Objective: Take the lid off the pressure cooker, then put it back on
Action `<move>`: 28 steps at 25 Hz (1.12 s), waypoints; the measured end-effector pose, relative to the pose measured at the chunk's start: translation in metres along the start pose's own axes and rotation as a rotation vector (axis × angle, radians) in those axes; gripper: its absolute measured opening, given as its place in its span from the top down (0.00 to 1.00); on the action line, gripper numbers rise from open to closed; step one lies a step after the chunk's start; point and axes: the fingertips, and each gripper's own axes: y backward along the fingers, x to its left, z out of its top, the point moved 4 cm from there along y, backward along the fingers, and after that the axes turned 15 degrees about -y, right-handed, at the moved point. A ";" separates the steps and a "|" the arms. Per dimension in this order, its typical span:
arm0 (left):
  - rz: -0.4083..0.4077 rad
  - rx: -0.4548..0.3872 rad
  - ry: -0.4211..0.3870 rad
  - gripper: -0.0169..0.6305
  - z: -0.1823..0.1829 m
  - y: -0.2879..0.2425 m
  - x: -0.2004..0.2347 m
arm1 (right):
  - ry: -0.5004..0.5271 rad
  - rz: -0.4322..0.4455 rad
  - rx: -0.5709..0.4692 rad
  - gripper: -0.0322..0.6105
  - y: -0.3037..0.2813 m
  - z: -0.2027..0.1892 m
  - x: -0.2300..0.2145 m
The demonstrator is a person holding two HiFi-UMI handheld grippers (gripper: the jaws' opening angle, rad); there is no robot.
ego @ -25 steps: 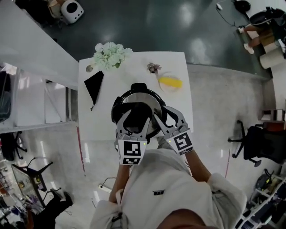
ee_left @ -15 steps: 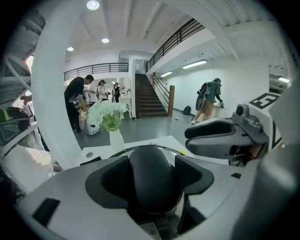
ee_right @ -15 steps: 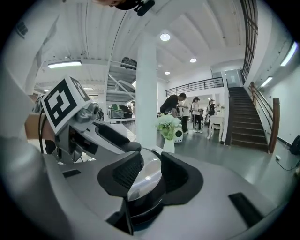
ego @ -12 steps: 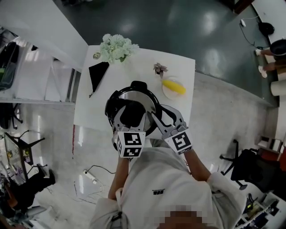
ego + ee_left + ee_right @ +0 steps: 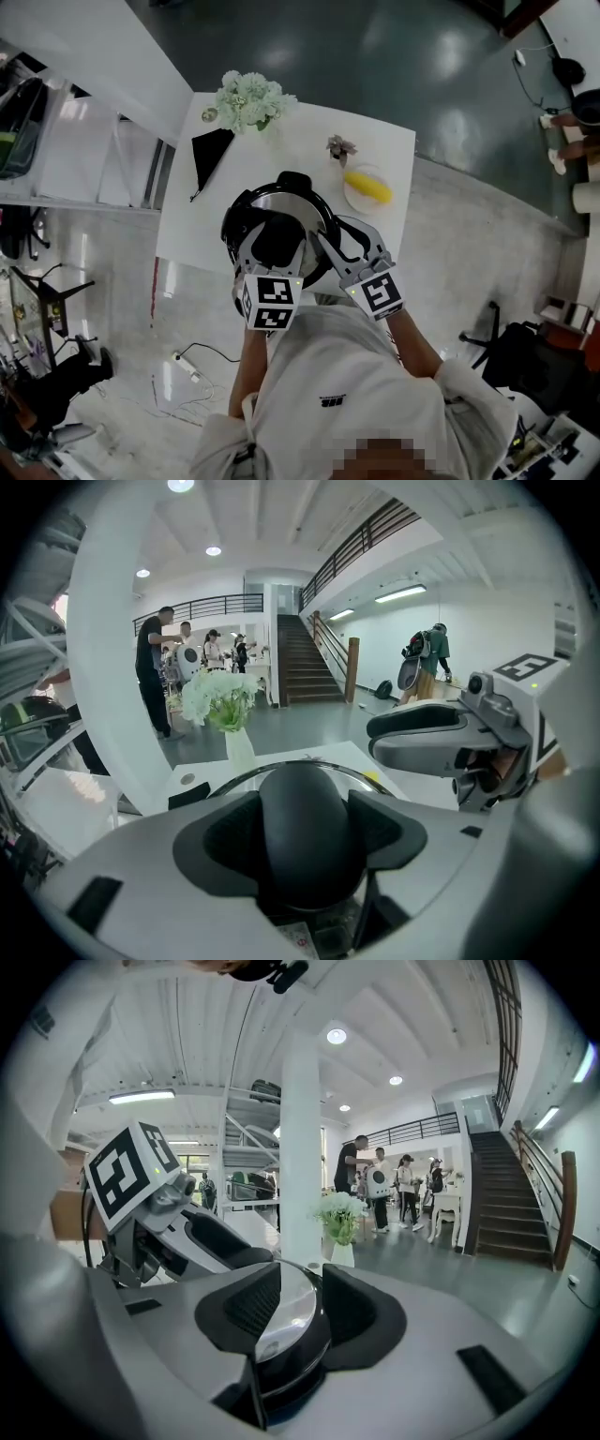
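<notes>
The pressure cooker [image 5: 246, 214] stands at the near edge of the white table [image 5: 281, 155], its steel lid [image 5: 286, 199] on it. My left gripper [image 5: 274, 246] reaches over the lid from the near side. Its jaws are closing, and both pads lie against the lid's black knob [image 5: 305, 841]. My right gripper [image 5: 328, 251] sits at the cooker's near right side. In the right gripper view its pads flank the lid's shiny rim [image 5: 286, 1316] and the black edge below it, with no gap showing. Each gripper shows in the other's view: right gripper [image 5: 422, 738], left gripper [image 5: 187, 1232].
White flowers in a vase [image 5: 248, 98] stand at the table's far left, a black pouch [image 5: 208, 155] beside them. A small plant [image 5: 338, 146] and a yellow thing on a plate [image 5: 367, 187] lie at the right. People stand in the hall behind [image 5: 155, 667].
The head view has swung, so the table sits more tilted in the frame. Both grippers stay at the cooker; the left one has dipped slightly over the knob.
</notes>
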 end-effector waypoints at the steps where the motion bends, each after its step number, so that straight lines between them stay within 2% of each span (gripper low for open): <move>1: -0.006 0.000 -0.003 0.49 0.000 0.000 0.000 | 0.005 0.003 -0.007 0.73 -0.001 0.000 0.001; 9: -0.105 -0.024 -0.090 0.50 -0.002 0.000 0.003 | 0.011 -0.017 -0.036 0.73 -0.004 -0.003 0.004; 14: -0.163 -0.040 -0.143 0.49 -0.002 0.001 0.003 | -0.033 -0.061 -0.001 0.73 -0.001 -0.003 0.005; 18: -0.173 0.011 -0.191 0.48 -0.004 -0.002 0.003 | -0.016 -0.081 -0.037 0.73 -0.001 -0.003 0.005; 20: -0.180 0.033 -0.171 0.45 -0.007 -0.004 0.003 | -0.044 -0.103 -0.021 0.73 0.000 -0.002 0.008; 23: -0.211 0.043 -0.142 0.48 -0.008 -0.006 0.003 | -0.050 -0.117 -0.022 0.73 0.000 -0.004 0.010; 28: -0.269 0.035 -0.162 0.49 -0.009 -0.005 0.003 | -0.031 -0.130 -0.051 0.73 -0.001 -0.005 0.014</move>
